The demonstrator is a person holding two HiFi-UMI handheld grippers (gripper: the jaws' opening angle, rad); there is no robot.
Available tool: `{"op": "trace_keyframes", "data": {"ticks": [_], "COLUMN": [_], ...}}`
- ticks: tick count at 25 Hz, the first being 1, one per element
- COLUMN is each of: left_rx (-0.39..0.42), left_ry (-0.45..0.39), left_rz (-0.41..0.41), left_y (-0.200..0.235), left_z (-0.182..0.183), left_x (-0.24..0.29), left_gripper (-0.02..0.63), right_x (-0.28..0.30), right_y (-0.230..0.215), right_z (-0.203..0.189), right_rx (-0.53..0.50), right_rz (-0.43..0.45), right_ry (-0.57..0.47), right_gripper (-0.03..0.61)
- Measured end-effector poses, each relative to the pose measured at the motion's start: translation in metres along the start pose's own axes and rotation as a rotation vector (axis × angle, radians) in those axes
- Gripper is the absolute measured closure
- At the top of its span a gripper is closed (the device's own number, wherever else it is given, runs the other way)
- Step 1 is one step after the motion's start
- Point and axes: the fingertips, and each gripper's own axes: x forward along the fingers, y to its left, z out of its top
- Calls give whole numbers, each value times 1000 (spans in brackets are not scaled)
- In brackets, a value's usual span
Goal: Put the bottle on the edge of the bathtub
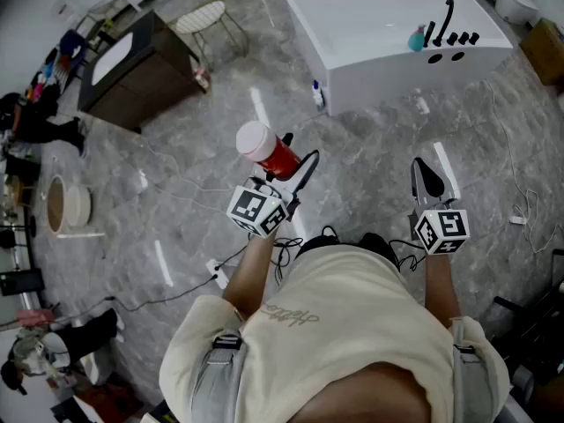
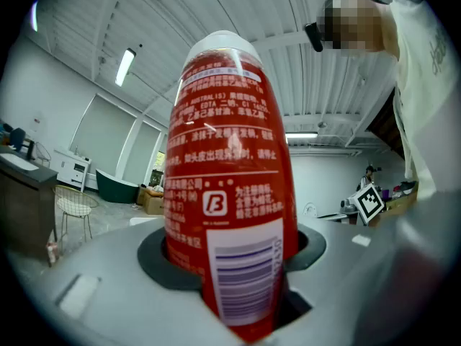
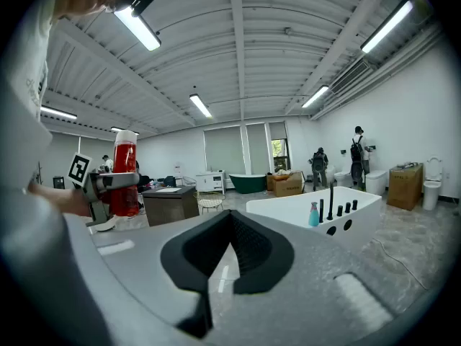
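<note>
A red bottle (image 1: 269, 151) with a white cap is held in my left gripper (image 1: 291, 179), pads pressing its sides, out in front of the person over the marble floor. Seen along the left gripper (image 2: 230, 265), the bottle (image 2: 227, 157) fills the view, its barcode label facing me. The white bathtub (image 1: 388, 33) stands farther ahead to the right, with a black faucet and a teal bottle (image 1: 416, 39) on its near rim. My right gripper (image 1: 429, 179) is shut with nothing in it. Its own view shows the right gripper (image 3: 230, 247) pointing toward the bathtub (image 3: 310, 218).
A dark wooden vanity (image 1: 132, 69) and a wire chair (image 1: 207, 16) stand at the far left. Cables run across the floor. A small bottle (image 1: 318, 95) stands at the tub's left corner, and a cardboard box (image 1: 546, 47) is at the right. People stand at the back of the room.
</note>
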Motion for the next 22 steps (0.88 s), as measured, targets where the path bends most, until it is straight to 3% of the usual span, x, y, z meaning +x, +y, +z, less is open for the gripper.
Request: {"op": "trace_keyframes", "data": {"ticks": [6,11,22], "left_rx": [0,18,-35], "left_ry": [-32,-23,22], "left_rz": [-13,-22,-37], "left_y": [11,15,27], "left_z": [8,5,-21], "left_x": [12,11,25], "left_gripper": [321,321,321], "right_x": [6,8,18], "right_y": [0,-3,-8], "right_z": [0,4,-13], "right_rx": [-16,29,31], "right_rz": [-4,-39,-56], "right_ry": [-5,-58,15], "right_gripper": [577,577,577]}}
